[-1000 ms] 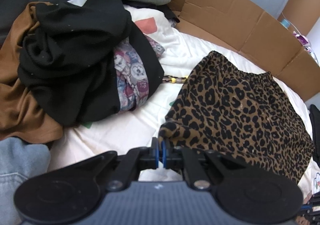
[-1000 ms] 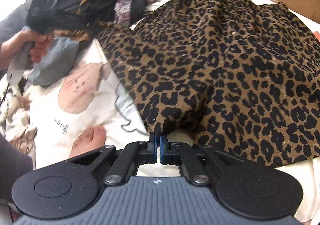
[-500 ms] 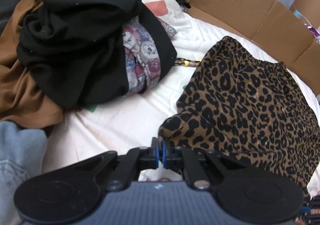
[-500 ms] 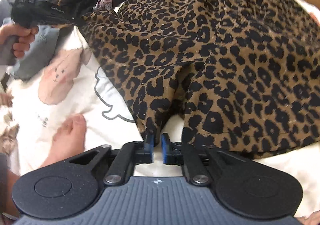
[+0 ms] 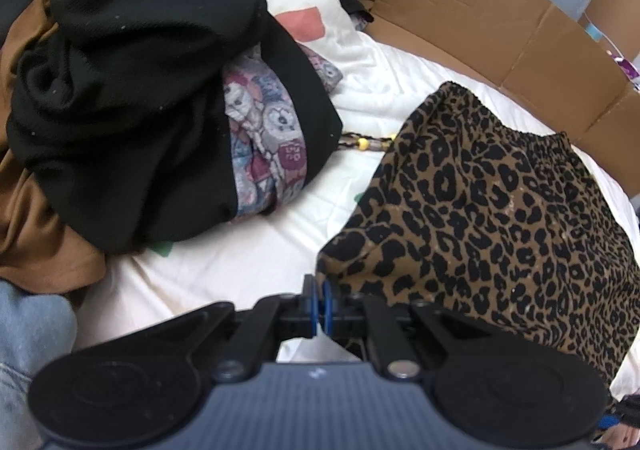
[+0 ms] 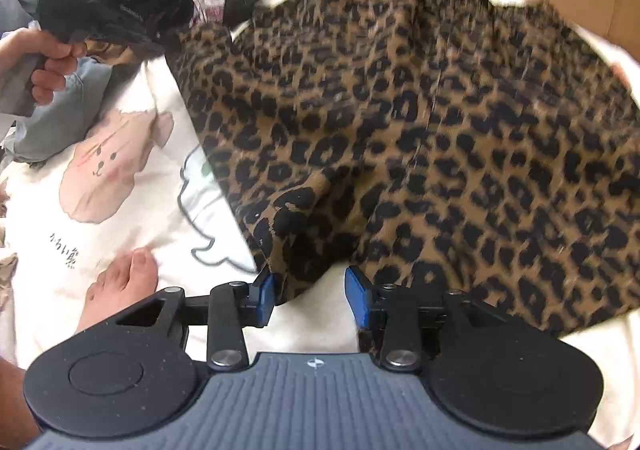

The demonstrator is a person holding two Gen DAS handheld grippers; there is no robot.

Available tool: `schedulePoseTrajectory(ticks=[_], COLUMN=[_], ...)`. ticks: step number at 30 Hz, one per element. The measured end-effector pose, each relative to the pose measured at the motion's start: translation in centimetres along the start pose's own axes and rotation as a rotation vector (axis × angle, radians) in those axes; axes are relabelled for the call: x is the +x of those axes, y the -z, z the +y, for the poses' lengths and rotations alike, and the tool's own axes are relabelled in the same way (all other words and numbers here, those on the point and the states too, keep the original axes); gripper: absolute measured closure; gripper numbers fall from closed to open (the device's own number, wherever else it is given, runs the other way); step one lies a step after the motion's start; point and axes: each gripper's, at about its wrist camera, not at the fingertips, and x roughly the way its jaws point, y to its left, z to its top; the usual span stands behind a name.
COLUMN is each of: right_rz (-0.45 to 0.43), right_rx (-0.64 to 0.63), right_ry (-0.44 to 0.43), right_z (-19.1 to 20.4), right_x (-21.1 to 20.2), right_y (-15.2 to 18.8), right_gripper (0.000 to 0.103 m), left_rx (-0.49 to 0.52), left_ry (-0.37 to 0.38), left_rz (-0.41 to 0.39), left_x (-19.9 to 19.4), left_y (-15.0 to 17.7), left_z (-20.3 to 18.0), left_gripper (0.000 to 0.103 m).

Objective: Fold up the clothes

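A leopard-print garment (image 5: 500, 217) lies spread on the white sheet (image 5: 208, 266), its gathered waistband toward the cardboard. My left gripper (image 5: 322, 308) is shut on the garment's near left corner, and the cloth rises in a small fold from the pads. In the right wrist view the same garment (image 6: 420, 129) fills the upper right. My right gripper (image 6: 310, 288) is opening. A fold of the near hem hangs between its blue pads (image 6: 264, 290) against the left one, and the pads do not press on it.
A pile of black and patterned clothes (image 5: 132, 97) sits to the left on a brown garment (image 5: 36, 242). A cardboard wall (image 5: 500, 21) borders the far side. A bare foot (image 6: 120, 286) rests on the cartoon-print sheet (image 6: 120, 157), and a person's hand (image 6: 52, 61) is at upper left.
My right gripper's jaws went from shut on the leopard hem to standing apart. The cloth has sunk lower and flatter onto the sheet. My left gripper stays shut on its corner.
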Motion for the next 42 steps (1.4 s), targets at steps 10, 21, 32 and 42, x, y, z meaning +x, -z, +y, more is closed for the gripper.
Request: schedulePoseTrajectory(ticks=[10, 21, 32, 42], right_rz=[0.036, 0.083, 0.150, 0.163], right_rx=[-0.038, 0.043, 0.045, 0.041], right_ry=[0.006, -0.140, -0.199, -0.242], right_z=[-0.3, -1.3, -0.7, -1.5], right_x=[-0.3, -2.3, 1.1, -1.0], right_y=[-0.2, 0.4, 1.2, 2.1], right_gripper=[0.103, 0.103, 0.103, 0.100], left_rx=[0.012, -0.004, 0.014, -0.024], left_ry=[-0.022, -0.030, -0.092, -0.102], left_rz=[0.009, 0.040, 0.107, 0.137], left_x=[-0.1, -1.4, 0.5, 2.1], left_y=[0.6, 0.9, 1.6, 2.4], left_z=[0.3, 0.3, 1.0, 1.6], left_gripper=[0.099, 0.100, 0.099, 0.098])
